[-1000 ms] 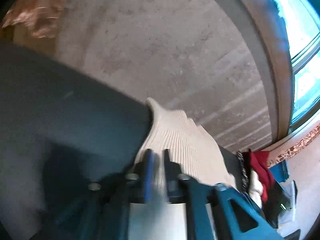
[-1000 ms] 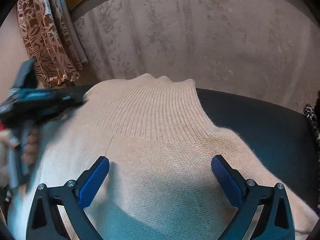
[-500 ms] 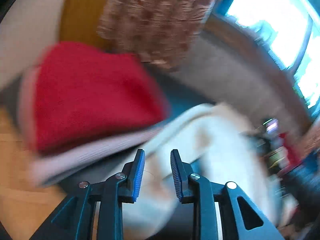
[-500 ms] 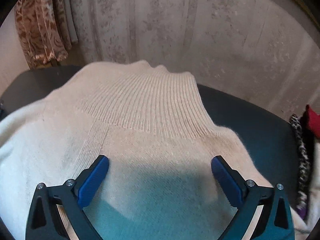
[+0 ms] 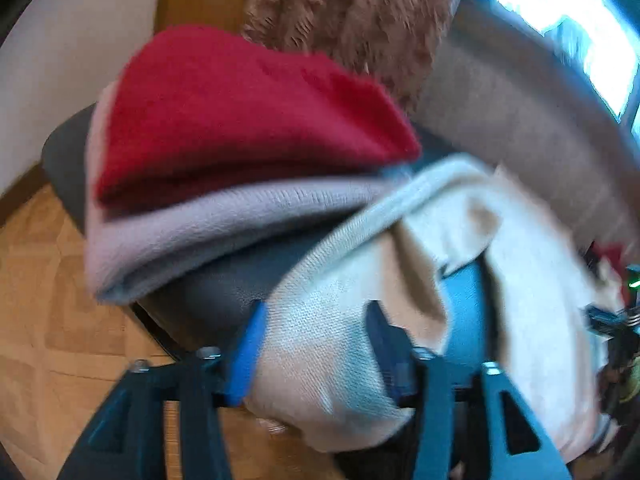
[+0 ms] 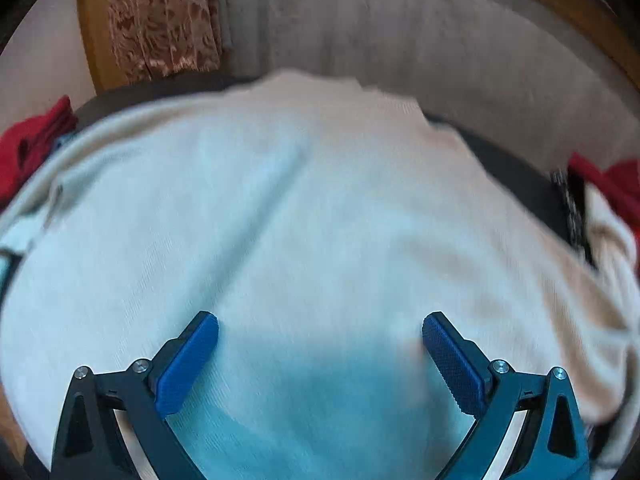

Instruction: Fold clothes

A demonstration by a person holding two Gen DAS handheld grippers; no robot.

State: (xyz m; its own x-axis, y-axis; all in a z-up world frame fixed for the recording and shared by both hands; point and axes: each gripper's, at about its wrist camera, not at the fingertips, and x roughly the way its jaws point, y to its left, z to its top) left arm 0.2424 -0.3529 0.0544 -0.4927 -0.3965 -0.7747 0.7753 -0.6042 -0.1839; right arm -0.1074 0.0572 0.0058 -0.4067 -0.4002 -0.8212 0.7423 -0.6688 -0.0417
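On the dark seat lay a cream sweater (image 6: 320, 220).
Left gripper (image 5: 316, 344) was opening, apparently around blurred sleeve cloth; right gripper (image 6: 320, 344) hovered, fingers wide apart.

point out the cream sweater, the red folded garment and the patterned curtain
cream sweater (image 6: 320, 220), right wrist view, middle of its body
red folded garment (image 5: 248, 116), left wrist view, its top face
patterned curtain (image 6: 164, 20), right wrist view, its hanging folds
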